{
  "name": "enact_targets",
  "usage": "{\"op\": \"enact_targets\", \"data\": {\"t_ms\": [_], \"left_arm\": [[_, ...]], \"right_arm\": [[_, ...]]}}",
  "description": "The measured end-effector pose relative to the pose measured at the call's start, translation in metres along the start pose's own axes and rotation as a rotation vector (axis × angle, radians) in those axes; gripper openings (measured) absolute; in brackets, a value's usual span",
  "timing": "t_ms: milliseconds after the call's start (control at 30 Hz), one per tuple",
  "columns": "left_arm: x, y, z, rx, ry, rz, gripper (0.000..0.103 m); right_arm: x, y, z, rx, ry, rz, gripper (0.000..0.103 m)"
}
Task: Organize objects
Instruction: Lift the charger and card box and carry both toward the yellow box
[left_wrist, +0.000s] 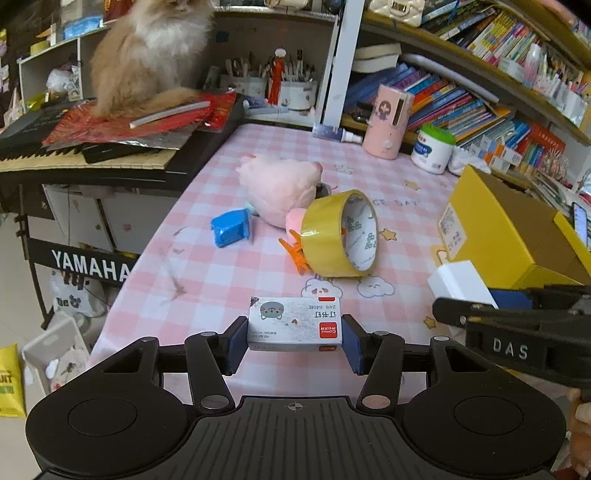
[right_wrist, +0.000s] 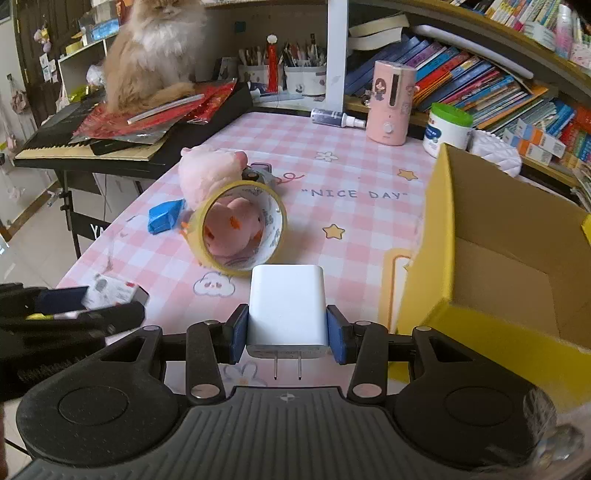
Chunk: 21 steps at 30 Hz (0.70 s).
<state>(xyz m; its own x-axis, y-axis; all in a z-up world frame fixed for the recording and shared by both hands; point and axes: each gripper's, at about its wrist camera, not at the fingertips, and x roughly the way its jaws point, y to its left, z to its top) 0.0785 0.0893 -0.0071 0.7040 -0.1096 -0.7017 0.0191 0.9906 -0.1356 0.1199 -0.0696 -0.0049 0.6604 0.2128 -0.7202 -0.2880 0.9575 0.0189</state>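
My left gripper (left_wrist: 294, 341) is shut on a small white staples box (left_wrist: 293, 325) above the pink checked tablecloth (left_wrist: 207, 273). My right gripper (right_wrist: 287, 334) is shut on a white plug charger (right_wrist: 287, 306), prongs pointing back at the camera; it also shows in the left wrist view (left_wrist: 460, 282). An open yellow cardboard box (right_wrist: 498, 236) stands to the right of the right gripper. A yellow tape roll (left_wrist: 341, 233) stands on edge against a pink plush toy (left_wrist: 279, 186). A blue packet (left_wrist: 231, 227) lies left of the toy.
A fluffy cat (left_wrist: 147, 55) sits on a keyboard piano (left_wrist: 74, 151) at the back left. A pink humidifier (left_wrist: 388, 122), a white jar (left_wrist: 432, 149) and a spray bottle (left_wrist: 334, 133) stand at the back. Bookshelves (left_wrist: 480, 92) line the right.
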Motion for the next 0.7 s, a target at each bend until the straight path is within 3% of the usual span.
{"op": "enact_targets", "data": {"t_ms": [200,700], "left_arm": [[-0.023,-0.009,-0.015,0.043,-0.007,-0.035,0.052],[-0.048,-0.037,-0.059,0.195,0.048,-0.176,0.051]], "right_arm": [[-0.029,0.001,-0.025,0.010,-0.010,0.003,0.041],[-0.079,-0.005,-0.094,0.187,0.015,-0.082,0.041]]}}
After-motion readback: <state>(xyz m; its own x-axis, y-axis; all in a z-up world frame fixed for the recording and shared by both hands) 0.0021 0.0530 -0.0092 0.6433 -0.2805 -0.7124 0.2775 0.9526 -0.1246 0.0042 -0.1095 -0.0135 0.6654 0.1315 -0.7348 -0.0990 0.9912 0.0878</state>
